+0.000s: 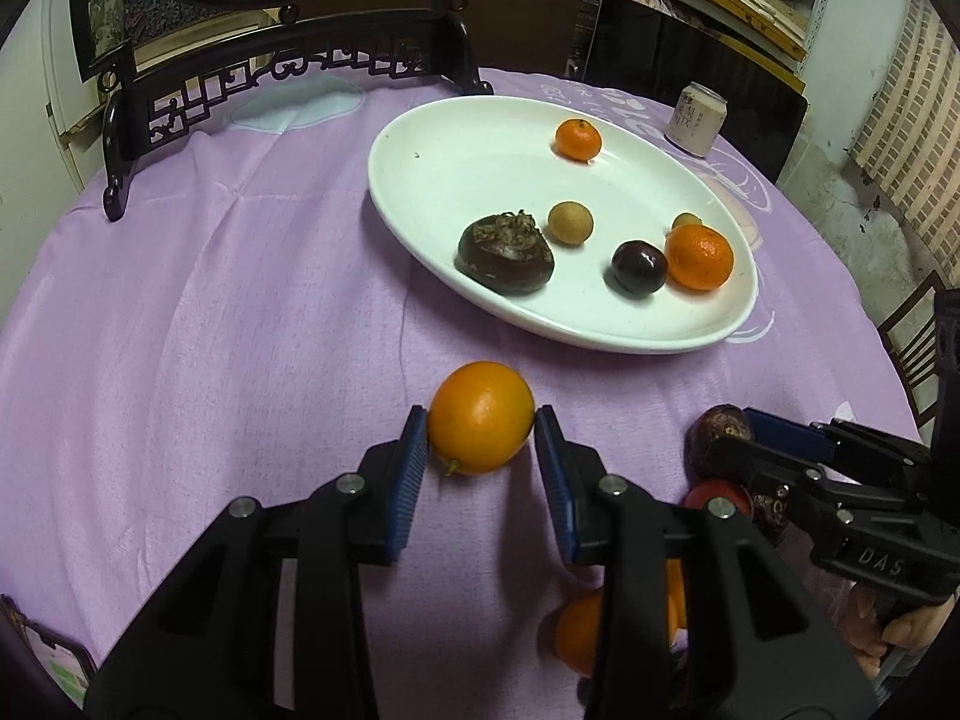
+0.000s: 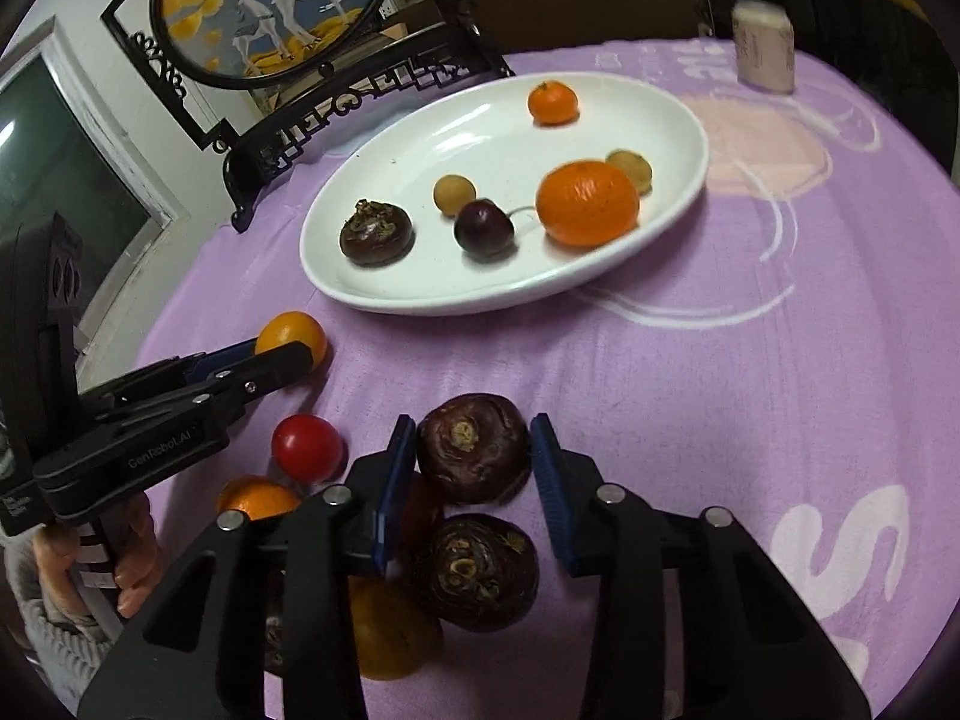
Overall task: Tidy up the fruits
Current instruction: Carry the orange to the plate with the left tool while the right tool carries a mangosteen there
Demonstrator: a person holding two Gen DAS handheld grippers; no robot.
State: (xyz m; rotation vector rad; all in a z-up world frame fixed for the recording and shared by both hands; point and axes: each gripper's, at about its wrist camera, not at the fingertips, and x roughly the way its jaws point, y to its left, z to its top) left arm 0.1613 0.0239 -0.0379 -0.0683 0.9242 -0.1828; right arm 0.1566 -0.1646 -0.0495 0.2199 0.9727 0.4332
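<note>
Purple cloth with a soft, slightly fuzzy weave and pale printed swirls covers the round tabletop (image 1: pixel 240 312). On it lies a white oval plate (image 1: pixel 456 156), smooth and glossy; in the left wrist view its long axis runs from upper left to lower right. The plate holds a small mandarin (image 1: pixel 577 140), a bigger mandarin (image 1: pixel 699 256), two round tan fruits, a dark shiny cherry (image 1: pixel 639 267) and a flat, wrinkled water chestnut (image 1: pixel 506 258).

The left hand-held gripper (image 1: pixel 482 438) is clamped on a smooth orange kumquat (image 1: pixel 480 417) that rests on the cloth just in front of the plate. Both ribbed blue pads (image 1: pixel 410 468) press on its sides, and its stem end points down toward the camera.

The right hand-held gripper (image 2: pixel 474 462) is closed on a dark brown water chestnut (image 2: pixel 474 447) with rough, ringed skin; its pale bud faces up. A second chestnut (image 2: pixel 477 579) lies just behind it, near a red cherry tomato (image 2: pixel 307 447).

A pale drink can (image 1: pixel 696 119) stands beyond the plate, and a carved black wooden frame (image 1: pixel 252 84) stands at the far edge.
</note>
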